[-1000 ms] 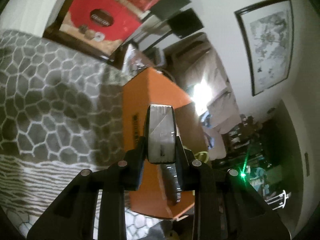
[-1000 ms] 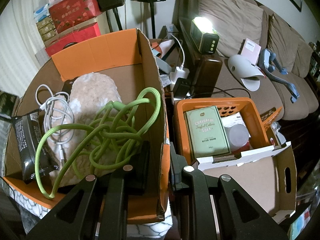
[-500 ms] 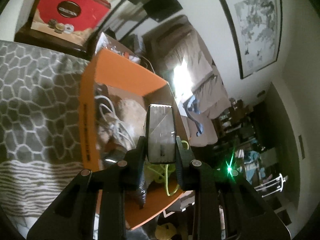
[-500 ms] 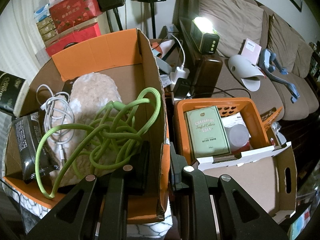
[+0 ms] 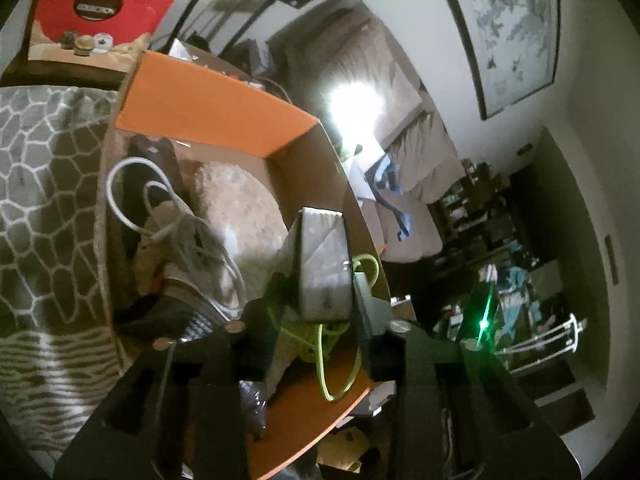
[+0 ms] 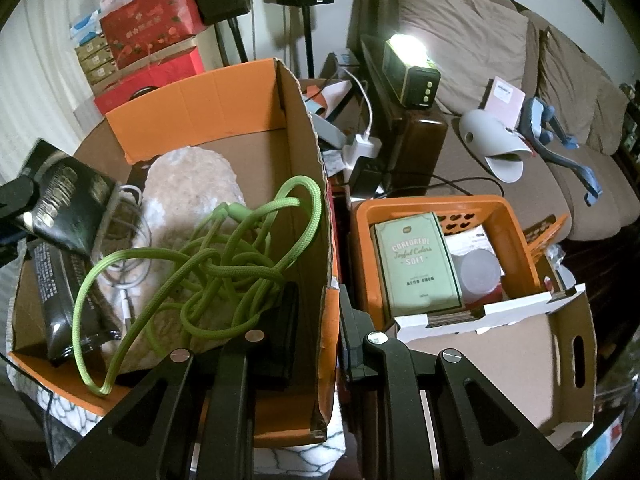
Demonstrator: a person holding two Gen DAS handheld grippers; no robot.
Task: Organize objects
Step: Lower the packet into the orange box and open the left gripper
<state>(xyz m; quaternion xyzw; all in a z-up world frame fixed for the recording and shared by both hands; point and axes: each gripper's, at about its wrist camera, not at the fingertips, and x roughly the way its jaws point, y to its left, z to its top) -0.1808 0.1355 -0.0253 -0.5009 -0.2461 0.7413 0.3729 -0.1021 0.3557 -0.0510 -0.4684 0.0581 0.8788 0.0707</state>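
The left hand-held gripper [image 5: 324, 280] is clamped on a dark foil packet [image 6: 66, 200], whose silvery end fills the space between its fingers in the left wrist view. In the right wrist view the same packet hangs at about 9 o'clock, above the left rim of the open orange cardboard box [image 6: 208, 96]. The right hand-held gripper [image 6: 316, 320] is closed on the box's right wall, 1 finger inside and 1 outside, so it steadies the box.

The box is already crowded. A tangled green cord [image 6: 224, 256] sprawls over a pale fluffy bundle [image 6: 188, 184] in the middle, a white cable [image 6: 128, 236] loops toward 9 o'clock, and a second dark packet [image 6: 68, 304] lies along the left wall, below the held one. At 3 o'clock, outside the box, sits an orange basket [image 6: 516, 240] with a green book-like pack [image 6: 416, 260].

The likely step is dropping the held packet into the box. The risks come from crowding and position:
- The packet hangs near the left rim, so an early release could tip it over the wall and outside the box.
- Lowering it could snag the white cable or a loop of green cord on the gripper fingers, dragging them out on withdrawal.
- Landing on the soft bundle, the slick packet may slide.
- If the right grip slackens, the thin wall could flex and the box shift.
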